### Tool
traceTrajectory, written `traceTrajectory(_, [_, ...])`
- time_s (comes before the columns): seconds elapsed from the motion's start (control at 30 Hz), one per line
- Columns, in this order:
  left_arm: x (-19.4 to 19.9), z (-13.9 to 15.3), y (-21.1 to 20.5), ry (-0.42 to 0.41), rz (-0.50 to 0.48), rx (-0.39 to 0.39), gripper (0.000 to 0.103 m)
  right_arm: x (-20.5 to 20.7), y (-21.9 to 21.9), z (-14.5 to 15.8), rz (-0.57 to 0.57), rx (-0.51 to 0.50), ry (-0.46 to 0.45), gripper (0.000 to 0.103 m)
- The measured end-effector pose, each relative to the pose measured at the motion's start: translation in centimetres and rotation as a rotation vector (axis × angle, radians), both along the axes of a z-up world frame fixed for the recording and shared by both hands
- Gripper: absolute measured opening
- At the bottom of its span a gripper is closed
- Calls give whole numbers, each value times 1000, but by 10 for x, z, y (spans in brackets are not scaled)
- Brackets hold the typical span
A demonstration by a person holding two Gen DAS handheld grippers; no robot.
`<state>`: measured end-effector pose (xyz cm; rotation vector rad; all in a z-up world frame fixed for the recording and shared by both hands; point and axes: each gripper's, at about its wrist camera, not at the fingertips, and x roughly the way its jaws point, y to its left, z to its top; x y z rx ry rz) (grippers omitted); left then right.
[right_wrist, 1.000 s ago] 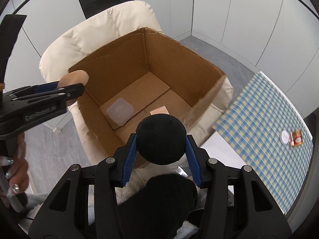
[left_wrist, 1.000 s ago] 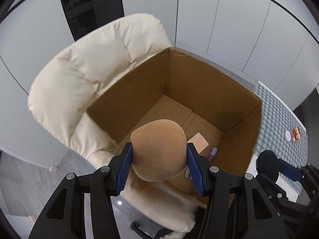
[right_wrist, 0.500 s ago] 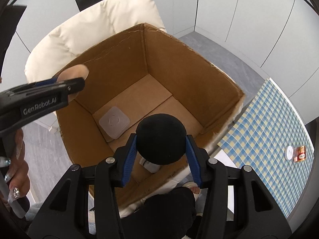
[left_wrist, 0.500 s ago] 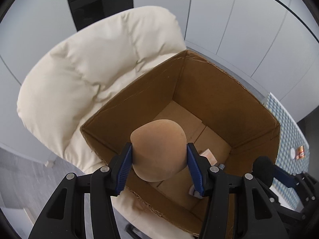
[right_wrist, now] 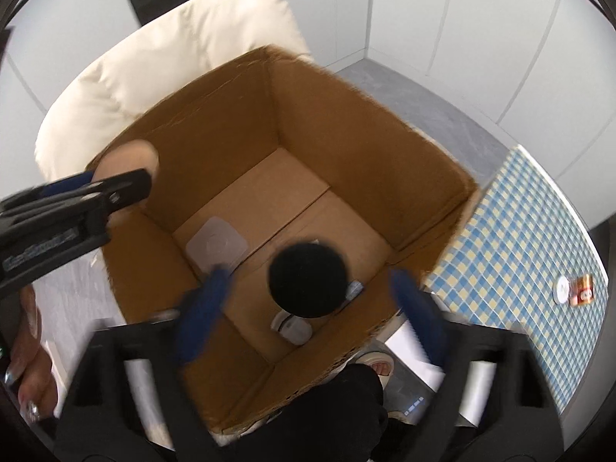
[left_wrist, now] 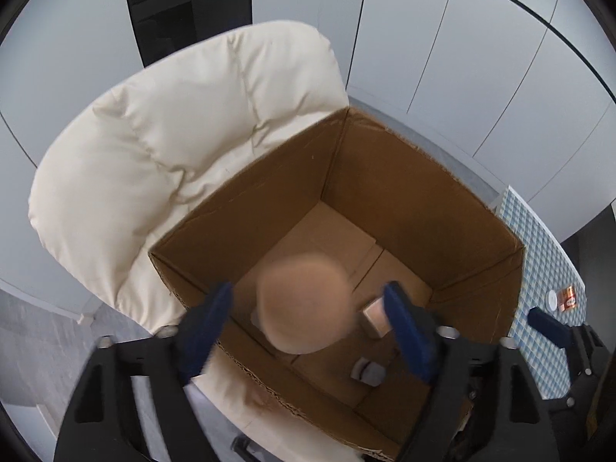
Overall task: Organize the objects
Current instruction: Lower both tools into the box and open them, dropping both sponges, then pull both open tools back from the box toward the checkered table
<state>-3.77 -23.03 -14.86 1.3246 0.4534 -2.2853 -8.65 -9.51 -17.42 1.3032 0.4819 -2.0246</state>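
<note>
tools both opening over the cardboard box (left_wrist: 385, 177): left tool (left_wrist: 308, 308) free of the tan ball (left_wrist: 304, 304), right tool (right_wrist: 308, 288) free of the black ball (right_wrist: 306, 279).

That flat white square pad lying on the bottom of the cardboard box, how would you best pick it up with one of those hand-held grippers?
Probably by two opposite edges, coming straight down from above. The white square pad lies flat on the floor of the cardboard box, near a wall, and the tall walls block any sideways approach. Being thin, it leaves only its rim to pinch.
</note>
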Motion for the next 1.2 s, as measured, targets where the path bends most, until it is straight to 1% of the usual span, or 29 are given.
traceTrajectory(0.1, [-3, 0, 4, -15, -12, -45, 88, -4, 5, 4, -39, -5, 27, 103])
traceTrajectory(0.2, [-4, -2, 6, -25, -20, -39, 88, -8, 8, 4, -55, -2, 21, 103])
traceTrajectory(0.37, [-5, -2, 6, -32, -18, -36, 88, -11, 13, 2, -67, 30, 31, 103])
traceTrajectory(0.6, [-7, -7, 7, -53, -23, -8, 88, -14, 14, -1, -70, 46, 33, 103])
traceTrajectory(0.93, [-6, -7, 14, -51, -32, -38, 88, -18, 27, 8, -97, 31, 36, 103])
traceTrajectory(1.07, [-6, -8, 13, -59, -20, -25, 88, -17, 34, 16, -103, 22, 44, 103])
traceTrajectory(1.2, [-3, -7, 14, -60, -13, 18, 88, -16, 40, 25, -112, 4, 48, 103])
